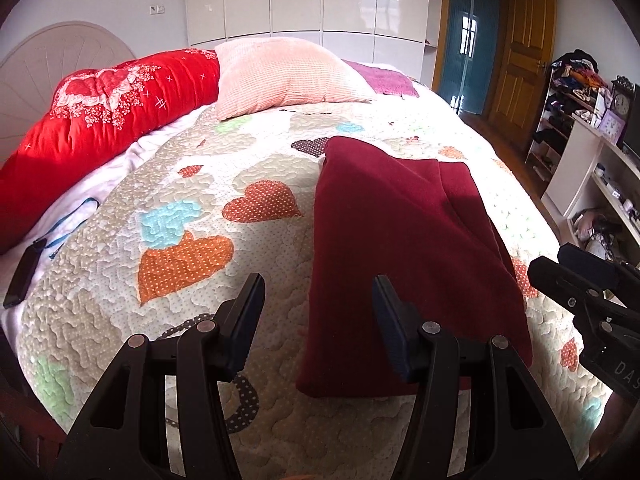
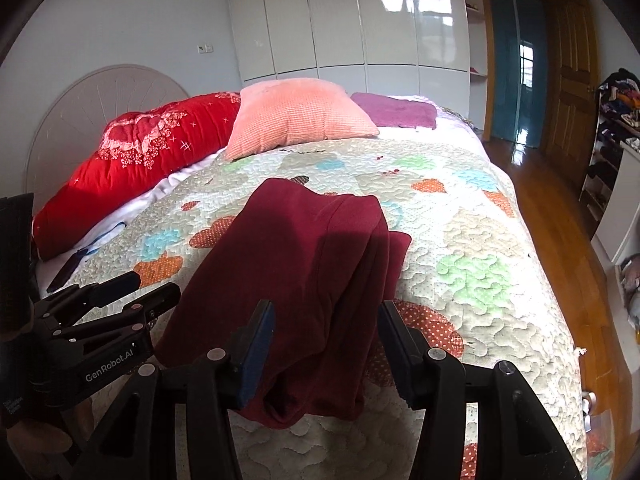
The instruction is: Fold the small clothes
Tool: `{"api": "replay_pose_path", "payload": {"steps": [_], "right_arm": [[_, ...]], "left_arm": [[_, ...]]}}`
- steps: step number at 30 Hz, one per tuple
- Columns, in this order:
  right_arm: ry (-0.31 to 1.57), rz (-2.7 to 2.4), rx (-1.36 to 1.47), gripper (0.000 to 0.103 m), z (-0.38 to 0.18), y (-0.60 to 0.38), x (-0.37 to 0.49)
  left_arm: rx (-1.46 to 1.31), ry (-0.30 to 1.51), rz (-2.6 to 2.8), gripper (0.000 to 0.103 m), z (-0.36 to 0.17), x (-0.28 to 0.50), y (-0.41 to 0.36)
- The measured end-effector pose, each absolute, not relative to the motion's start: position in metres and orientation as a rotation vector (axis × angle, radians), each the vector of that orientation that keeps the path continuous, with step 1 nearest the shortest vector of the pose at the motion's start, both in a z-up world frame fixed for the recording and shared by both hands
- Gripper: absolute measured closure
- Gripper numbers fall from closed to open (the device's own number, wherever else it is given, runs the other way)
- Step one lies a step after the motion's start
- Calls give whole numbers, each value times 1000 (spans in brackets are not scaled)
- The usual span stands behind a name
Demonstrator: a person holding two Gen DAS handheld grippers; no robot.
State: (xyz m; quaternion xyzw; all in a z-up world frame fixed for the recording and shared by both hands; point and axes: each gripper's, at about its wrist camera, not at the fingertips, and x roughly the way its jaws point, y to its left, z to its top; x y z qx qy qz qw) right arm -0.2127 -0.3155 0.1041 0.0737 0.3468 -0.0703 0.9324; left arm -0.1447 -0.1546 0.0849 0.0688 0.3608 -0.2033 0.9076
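In the left wrist view we see our left gripper [image 1: 318, 322] with its jaws standing about half apart, and nothing is between them. The dark red garment [image 1: 404, 248] lies folded on the heart-patterned quilt [image 1: 192, 200], just past the right finger. Our right gripper [image 1: 576, 276] shows at the right edge.

In the right wrist view the right gripper [image 2: 326, 346] is also spread about halfway and grips nothing; the garment's [image 2: 304, 280] near edge lies below its fingers. A pink pillow [image 2: 298, 118] rests far behind.

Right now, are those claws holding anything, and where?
Nothing. Both the left claw and right claw are open above the folded garment, gripping none of it.
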Motion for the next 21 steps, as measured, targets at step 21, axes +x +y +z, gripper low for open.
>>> {"api": "replay_pose_path", "payload": {"steps": [21], "right_arm": [[697,-156,192,37,105,-304,-223]], "left_arm": [[132,700,-416,48,97,-168,-145]]}}
